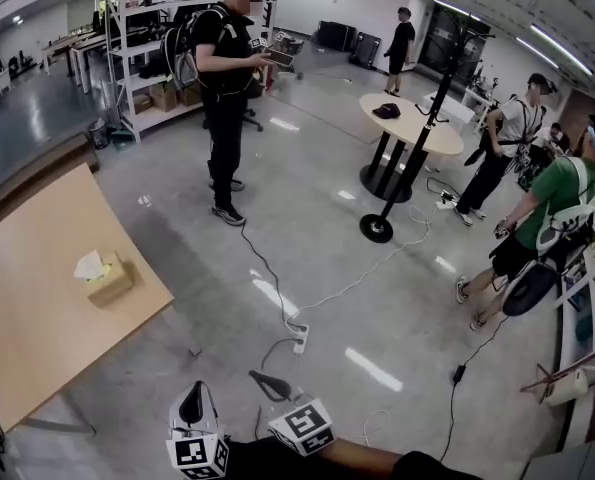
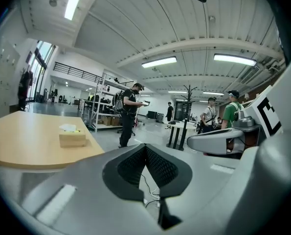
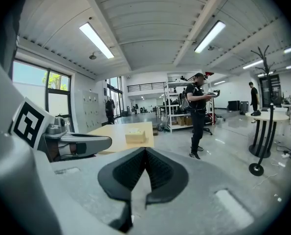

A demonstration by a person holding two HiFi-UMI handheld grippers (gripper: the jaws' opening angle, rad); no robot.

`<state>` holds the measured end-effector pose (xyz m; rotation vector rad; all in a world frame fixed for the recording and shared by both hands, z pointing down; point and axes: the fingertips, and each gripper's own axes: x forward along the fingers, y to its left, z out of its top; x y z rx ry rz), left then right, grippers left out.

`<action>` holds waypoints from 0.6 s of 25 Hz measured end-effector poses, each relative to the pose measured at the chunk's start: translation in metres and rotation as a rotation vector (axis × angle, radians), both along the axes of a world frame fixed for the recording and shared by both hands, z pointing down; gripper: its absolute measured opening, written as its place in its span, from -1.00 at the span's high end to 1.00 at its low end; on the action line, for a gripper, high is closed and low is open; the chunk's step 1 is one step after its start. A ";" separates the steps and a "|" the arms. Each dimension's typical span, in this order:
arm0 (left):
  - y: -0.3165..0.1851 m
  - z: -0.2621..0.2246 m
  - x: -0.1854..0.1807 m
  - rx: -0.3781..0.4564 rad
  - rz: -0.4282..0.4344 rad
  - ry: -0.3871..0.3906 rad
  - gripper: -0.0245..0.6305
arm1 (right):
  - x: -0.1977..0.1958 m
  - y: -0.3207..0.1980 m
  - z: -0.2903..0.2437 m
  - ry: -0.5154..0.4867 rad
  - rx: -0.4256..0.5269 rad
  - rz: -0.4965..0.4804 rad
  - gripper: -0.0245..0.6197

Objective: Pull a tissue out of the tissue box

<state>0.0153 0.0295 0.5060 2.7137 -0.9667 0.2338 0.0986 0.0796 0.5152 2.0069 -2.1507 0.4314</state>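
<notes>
A tan tissue box (image 1: pixel 109 277) with a white tissue sticking out of its top sits on the light wooden table (image 1: pixel 32 308) at the left of the head view. The same tissue box (image 2: pixel 72 137) (image 3: pixel 136 136) shows small and far off in both gripper views. My left gripper (image 1: pixel 194 402) and right gripper (image 1: pixel 269 383) hang low at the bottom edge, over the floor, well short of the table. Both are shut with nothing between the jaws, as the left gripper (image 2: pixel 146 147) and right gripper (image 3: pixel 145 151) show in their own views.
A person in black (image 1: pixel 227 88) stands on the grey floor beyond the table. A power strip (image 1: pixel 299 340) and cables lie on the floor ahead. A round table (image 1: pixel 409 128), a coat stand (image 1: pixel 377 228) and several other people are at the right; shelving (image 1: pixel 157 58) is behind.
</notes>
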 end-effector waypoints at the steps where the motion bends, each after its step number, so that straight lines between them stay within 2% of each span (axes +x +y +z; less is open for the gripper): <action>1: -0.009 0.002 -0.010 0.000 -0.011 -0.001 0.87 | -0.009 -0.010 -0.002 0.002 0.002 -0.013 0.95; 15: -0.091 0.010 -0.137 -0.014 -0.167 -0.002 0.87 | -0.126 -0.107 -0.001 0.023 -0.021 -0.155 0.95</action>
